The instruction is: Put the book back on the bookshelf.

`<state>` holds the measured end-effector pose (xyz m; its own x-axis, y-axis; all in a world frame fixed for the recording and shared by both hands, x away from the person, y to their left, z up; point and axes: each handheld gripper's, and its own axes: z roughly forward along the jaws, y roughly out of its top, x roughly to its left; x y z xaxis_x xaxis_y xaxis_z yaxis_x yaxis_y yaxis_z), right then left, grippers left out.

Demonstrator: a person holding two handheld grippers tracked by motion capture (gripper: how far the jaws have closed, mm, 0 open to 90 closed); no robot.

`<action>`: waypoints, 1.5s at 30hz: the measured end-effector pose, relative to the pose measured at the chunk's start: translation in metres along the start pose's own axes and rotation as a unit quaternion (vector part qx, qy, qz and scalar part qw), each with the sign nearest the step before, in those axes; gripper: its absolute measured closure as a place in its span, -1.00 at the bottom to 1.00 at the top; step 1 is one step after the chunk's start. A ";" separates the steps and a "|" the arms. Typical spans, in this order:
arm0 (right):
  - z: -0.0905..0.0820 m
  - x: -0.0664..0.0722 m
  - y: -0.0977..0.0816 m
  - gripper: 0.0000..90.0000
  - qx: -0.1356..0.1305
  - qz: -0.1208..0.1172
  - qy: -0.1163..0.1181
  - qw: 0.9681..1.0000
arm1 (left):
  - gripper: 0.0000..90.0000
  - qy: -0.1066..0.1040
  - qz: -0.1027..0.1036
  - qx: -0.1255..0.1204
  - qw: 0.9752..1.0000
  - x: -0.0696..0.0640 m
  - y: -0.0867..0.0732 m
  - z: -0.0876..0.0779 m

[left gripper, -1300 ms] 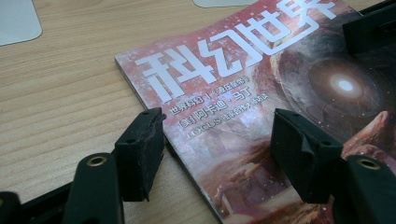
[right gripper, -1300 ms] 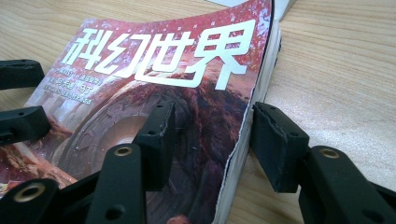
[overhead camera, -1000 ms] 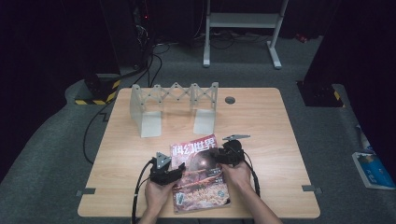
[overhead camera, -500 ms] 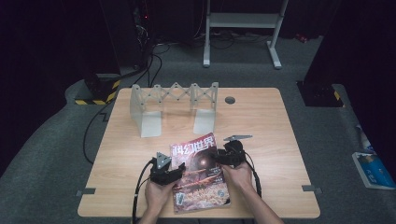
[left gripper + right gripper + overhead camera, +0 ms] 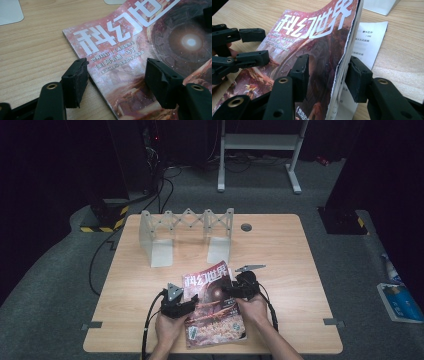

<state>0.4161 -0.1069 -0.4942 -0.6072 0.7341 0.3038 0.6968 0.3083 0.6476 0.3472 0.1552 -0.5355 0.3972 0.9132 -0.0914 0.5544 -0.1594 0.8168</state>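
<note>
A glossy red-covered magazine with white Chinese title lettering [image 5: 212, 307] lies near the front edge of the pale wooden table [image 5: 300, 260]. The left tool [image 5: 116, 82] stands with its jaws apart, one over the cover, the other off the spine edge above the table, pinning nothing I can confirm. The right tool [image 5: 327, 75] straddles the lifted free edge of a thick sheaf of pages, jaws apart and not visibly pressing; a white inner page [image 5: 368, 40] is exposed beneath. Opening looks just begun; the cover is yet to swing fully over
</note>
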 end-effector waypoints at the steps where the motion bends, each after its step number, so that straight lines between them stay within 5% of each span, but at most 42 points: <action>1: 0.000 0.001 0.000 0.24 0.001 0.000 0.001 1.000 | -0.22 0.000 -0.001 0.000 1.000 0.000 0.000 0.000; 13: 0.004 0.010 0.002 0.22 0.022 -0.031 -0.007 0.999 | -0.22 -0.001 0.000 0.001 1.000 0.000 0.000 0.000; 29: 0.006 0.011 0.002 0.40 0.033 -0.029 -0.003 0.999 | -0.23 -0.003 -0.001 0.000 1.000 0.001 0.000 0.000; 45: -0.008 0.016 -0.005 0.83 0.000 -0.064 0.022 0.998 | -0.34 -0.044 -0.024 0.004 0.999 0.009 0.001 -0.002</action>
<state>0.4003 -0.1017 -0.4871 -0.7076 0.6613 0.2488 0.6121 0.3977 0.6835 0.3502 0.1641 -0.5343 0.4327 0.8832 -0.1811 0.5799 -0.1188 0.8060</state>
